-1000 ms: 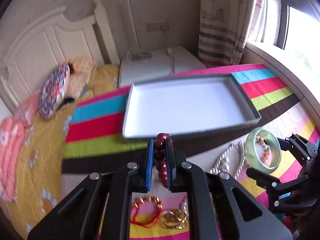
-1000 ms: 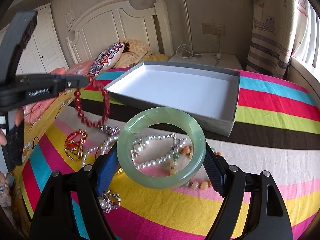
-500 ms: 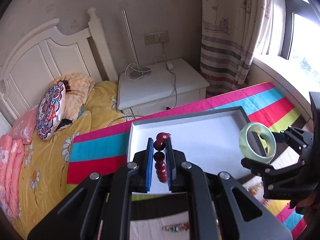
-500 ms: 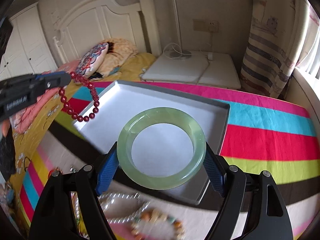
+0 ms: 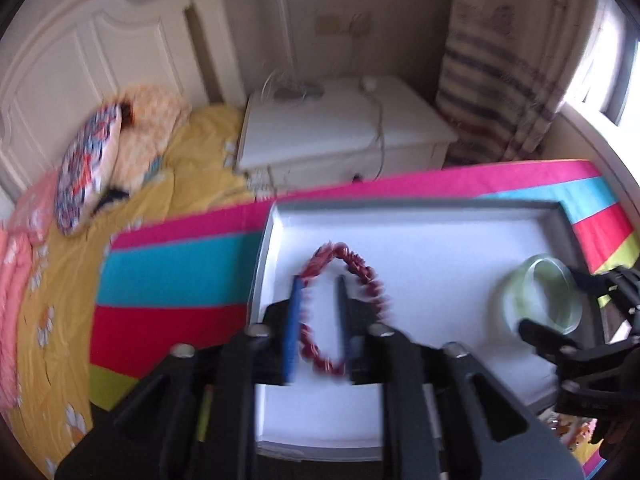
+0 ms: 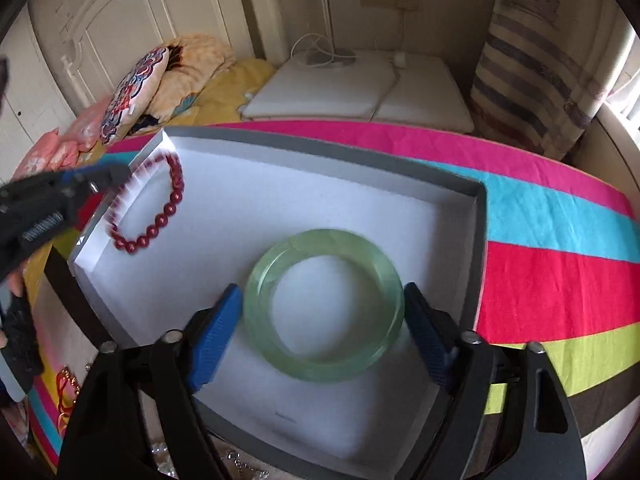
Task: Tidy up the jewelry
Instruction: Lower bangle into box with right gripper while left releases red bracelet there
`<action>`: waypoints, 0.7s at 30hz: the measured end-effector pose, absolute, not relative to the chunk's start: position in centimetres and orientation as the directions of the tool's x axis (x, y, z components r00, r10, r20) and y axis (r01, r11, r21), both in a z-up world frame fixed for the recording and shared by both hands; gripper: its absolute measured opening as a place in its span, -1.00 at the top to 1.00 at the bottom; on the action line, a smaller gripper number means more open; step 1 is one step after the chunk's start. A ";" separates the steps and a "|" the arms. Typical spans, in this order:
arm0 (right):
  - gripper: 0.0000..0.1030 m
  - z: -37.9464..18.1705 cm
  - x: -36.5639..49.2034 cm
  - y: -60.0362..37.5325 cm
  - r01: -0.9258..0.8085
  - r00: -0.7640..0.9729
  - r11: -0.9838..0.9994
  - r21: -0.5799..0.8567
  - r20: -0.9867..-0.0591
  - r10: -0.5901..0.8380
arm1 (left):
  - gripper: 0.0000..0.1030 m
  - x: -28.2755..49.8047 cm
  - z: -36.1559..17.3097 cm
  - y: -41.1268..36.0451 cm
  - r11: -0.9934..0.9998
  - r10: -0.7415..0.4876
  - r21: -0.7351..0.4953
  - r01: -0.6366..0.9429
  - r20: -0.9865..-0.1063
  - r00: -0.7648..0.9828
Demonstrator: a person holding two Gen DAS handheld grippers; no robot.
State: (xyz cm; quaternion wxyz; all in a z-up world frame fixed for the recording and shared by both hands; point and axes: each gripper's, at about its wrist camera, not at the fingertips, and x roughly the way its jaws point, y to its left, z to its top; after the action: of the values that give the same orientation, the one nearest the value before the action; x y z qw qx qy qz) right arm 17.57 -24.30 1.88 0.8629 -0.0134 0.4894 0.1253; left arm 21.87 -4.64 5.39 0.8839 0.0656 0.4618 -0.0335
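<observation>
A grey tray (image 6: 320, 148) with a white floor lies on the striped bedspread. Over its left part my left gripper (image 5: 318, 280) has its jaws opening. The red bead bracelet (image 5: 360, 276) loops loosely between and past the blue pads, blurred, with no pad pressing on it. In the right wrist view that bracelet (image 6: 160, 216) hangs just off the left gripper (image 6: 112, 174) tip, low over the tray floor. My right gripper (image 6: 322, 292) is opening too. The pale green bangle (image 6: 324, 306) sits between its pads with slim gaps on both sides, low in the tray (image 5: 400, 202).
Loose red and gold rings (image 6: 68, 388) and pearls (image 6: 240, 464) lie on the bedspread in front of the tray. A white nightstand (image 5: 340, 128) with cables stands behind, a patterned pillow (image 5: 88, 168) to the left and a striped curtain (image 6: 540, 60) to the right.
Both grippers moved forward and down over the tray. The left jaws parted and the bracelet slipped loose. The right jaws widened off the bangle, which dropped lower.
</observation>
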 end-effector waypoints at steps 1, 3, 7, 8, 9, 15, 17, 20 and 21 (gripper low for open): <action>-0.68 1.8 17.4 -24.2 -0.231 0.491 0.969 0.092 -0.849 0.197 | 0.16 21.8 4.9 -4.3 0.989 0.010 0.091 0.114 -0.824 0.567; -0.68 1.6 17.0 -23.8 -0.252 0.494 0.966 0.055 -0.851 0.177 | 0.15 21.5 3.7 -3.8 0.988 0.008 0.093 0.127 -0.836 0.549; -0.68 0.9 15.1 -22.6 -0.316 0.528 0.947 -0.065 -0.841 0.118 | 0.02 19.4 2.7 -4.8 0.969 0.060 0.184 0.163 -0.819 0.570; -0.68 0.9 15.0 -22.8 -0.316 0.525 0.947 -0.056 -0.842 0.125 | 0.02 18.8 2.7 -4.9 0.968 0.061 0.188 0.168 -0.820 0.570; -0.68 0.9 14.5 -22.8 -0.325 0.520 0.944 -0.055 -0.844 0.130 | 0.01 18.2 2.6 -4.9 0.967 0.058 0.186 0.173 -0.823 0.564; -0.68 1.1 12.3 -23.2 -0.409 0.467 0.912 -0.046 -0.869 0.166 | -0.07 14.2 2.4 -5.7 0.956 0.080 0.213 0.200 -0.849 0.523; -0.68 1.1 11.4 -23.4 -0.439 0.459 0.897 -0.044 -0.869 0.182 | -0.10 12.5 2.5 -5.8 0.958 0.082 0.208 0.196 -0.857 0.508; -0.69 1.1 10.1 -23.8 -0.487 0.452 0.872 -0.043 -0.867 0.210 | -0.18 9.7 2.4 -6.2 0.963 0.084 0.198 0.181 -0.864 0.496; -0.69 1.1 9.5 -23.9 -0.496 0.448 0.867 -0.041 -0.868 0.215 | -0.21 8.8 2.4 -6.5 0.963 0.087 0.200 0.180 -0.864 0.495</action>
State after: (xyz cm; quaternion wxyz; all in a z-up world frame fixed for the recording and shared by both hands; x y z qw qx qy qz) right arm 9.49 -23.90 1.13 0.8381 -0.1463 0.4807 0.2122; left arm 8.76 -6.50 2.38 0.8543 0.1329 0.5017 -0.0271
